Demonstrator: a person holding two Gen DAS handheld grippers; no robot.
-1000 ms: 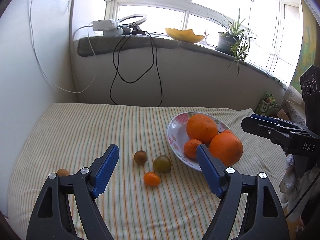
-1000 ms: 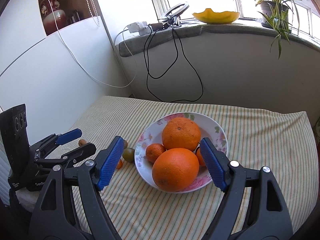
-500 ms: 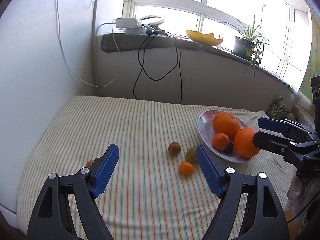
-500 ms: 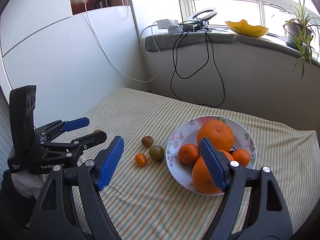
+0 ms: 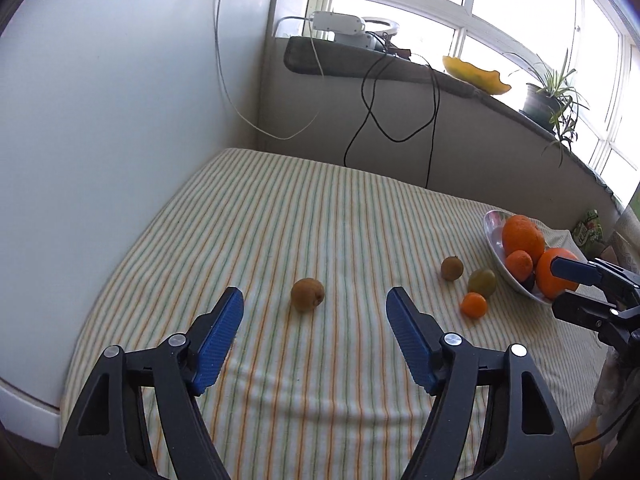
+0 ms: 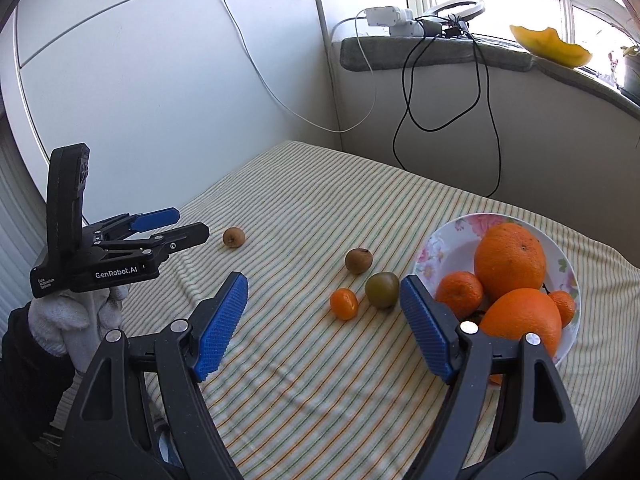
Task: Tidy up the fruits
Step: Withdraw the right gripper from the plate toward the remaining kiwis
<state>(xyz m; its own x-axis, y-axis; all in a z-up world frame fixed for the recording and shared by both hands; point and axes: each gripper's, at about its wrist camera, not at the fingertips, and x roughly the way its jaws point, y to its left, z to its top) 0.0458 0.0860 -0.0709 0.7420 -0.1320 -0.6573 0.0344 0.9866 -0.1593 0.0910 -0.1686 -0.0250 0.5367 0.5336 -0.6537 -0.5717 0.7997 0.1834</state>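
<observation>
The left gripper (image 5: 314, 342), jaws wide and empty, has swung away from the flowered white plate (image 6: 436, 246) to frame the lone brown kiwi-like fruit (image 5: 307, 294) just ahead. That suggests it is the next pick. The right gripper (image 6: 322, 324) hangs open too, three small loose fruits just beyond its tips, the plate of oranges beside its right finger.

In the right wrist view, the right gripper (image 6: 322, 314) covers the near rim of the plate (image 6: 434, 245) and the lower part of the front orange (image 6: 520, 316). A dark item (image 6: 476, 315) among the oranges is mostly hidden — it cannot be identified. In the left wrist view, the right gripper (image 5: 576, 286) overlaps the plate (image 5: 493, 227) — its far side is hidden. The plant pot (image 6: 631, 76) is cut off by the picture's edge.
</observation>
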